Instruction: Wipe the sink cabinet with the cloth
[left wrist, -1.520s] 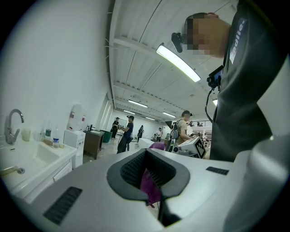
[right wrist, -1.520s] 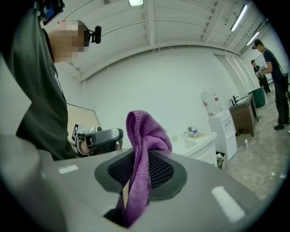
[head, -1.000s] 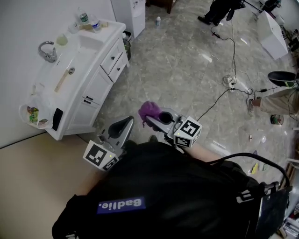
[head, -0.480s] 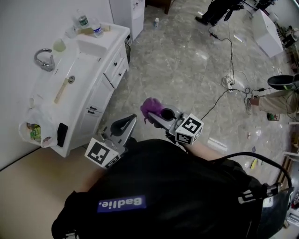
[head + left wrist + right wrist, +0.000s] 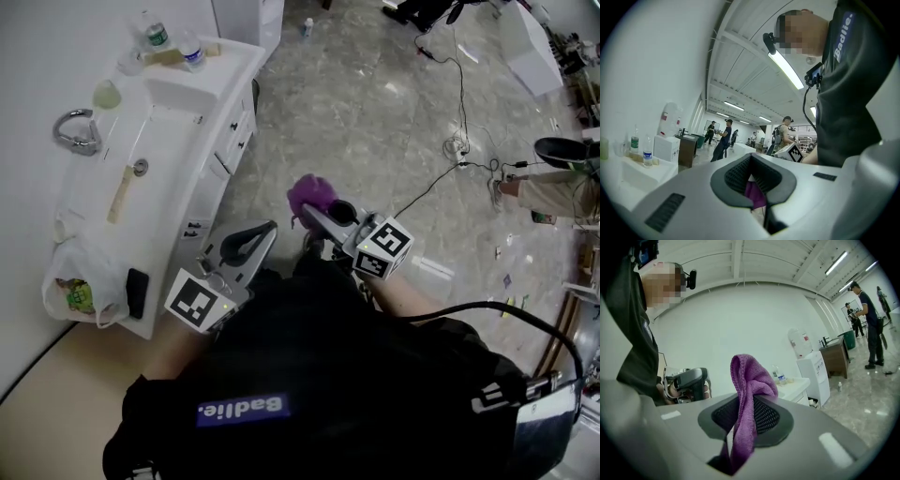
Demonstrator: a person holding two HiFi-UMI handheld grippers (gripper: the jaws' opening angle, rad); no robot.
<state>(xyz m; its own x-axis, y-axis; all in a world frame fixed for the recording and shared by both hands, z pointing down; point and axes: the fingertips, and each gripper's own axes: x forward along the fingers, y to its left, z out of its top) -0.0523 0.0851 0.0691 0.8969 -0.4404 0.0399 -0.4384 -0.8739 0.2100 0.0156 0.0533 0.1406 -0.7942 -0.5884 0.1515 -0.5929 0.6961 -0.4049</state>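
Short of sink cabinet (image 5: 221,141), not touching: right gripper (image 5: 317,212) jaws clamped on cloth (image 5: 309,191); left gripper (image 5: 246,242) jaws together, empty; likely fault: cloth dragged free by wiping friction.

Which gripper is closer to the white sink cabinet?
Left. The left gripper is close beside the sink cabinet; the right gripper, holding the purple cloth, is farther out over the floor.

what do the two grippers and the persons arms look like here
The left gripper and right gripper both have light grey bodies with dark grey ribbed pads lining the jaws. Each carries a white marker cube printed with black square patterns. The person wears a black top with a blue patch, and a thin black cable loops over it.
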